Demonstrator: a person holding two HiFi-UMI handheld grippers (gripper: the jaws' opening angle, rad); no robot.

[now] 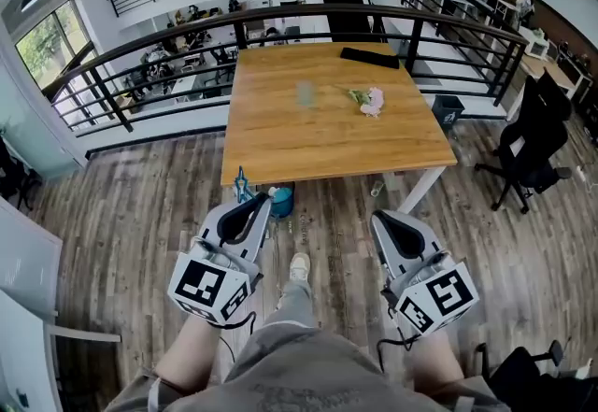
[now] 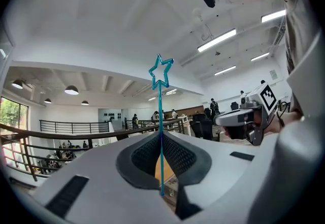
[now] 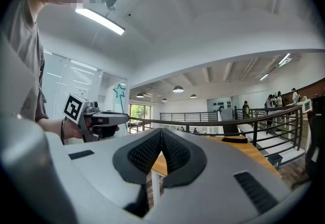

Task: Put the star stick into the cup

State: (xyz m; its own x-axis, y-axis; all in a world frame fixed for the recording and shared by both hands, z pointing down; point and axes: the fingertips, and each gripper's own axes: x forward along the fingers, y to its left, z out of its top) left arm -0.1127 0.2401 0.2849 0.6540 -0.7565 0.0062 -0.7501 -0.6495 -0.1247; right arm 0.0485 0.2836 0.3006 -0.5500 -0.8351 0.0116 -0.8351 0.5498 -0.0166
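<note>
**Over the floor, short of the counter: star stick pinched in left fingers**

Nearest the camera, above the person's knees, both grippers are held side by side over the wood-plank floor [image 1: 140, 214]. The left gripper [image 1: 252, 205] has its dark ribbed fingers [image 2: 144, 154] closed narrow on the thin teal plastic star stick [image 2: 161, 116]. The stick stands upright, with the star outline on top, clear of the fingertips. The right gripper [image 1: 383, 219] has its fingers [image 3: 144, 154] pressed together with nothing between them.

Just beyond the left fingertips, a blue object [image 1: 281, 202] sits on the floor by the counter's near edge; can't tell what it is. The square light-wood counter [image 1: 280, 139] is ahead, well apart from the stick. On it stands a faint clear cup [image 1: 306, 94], mid-counter. A pink flower sprig [image 1: 371, 102] lies to its right, and a flat black object [image 1: 369, 57] lies at the far edge. A dark metal railing [image 1: 187, 36] curves behind.
</note>
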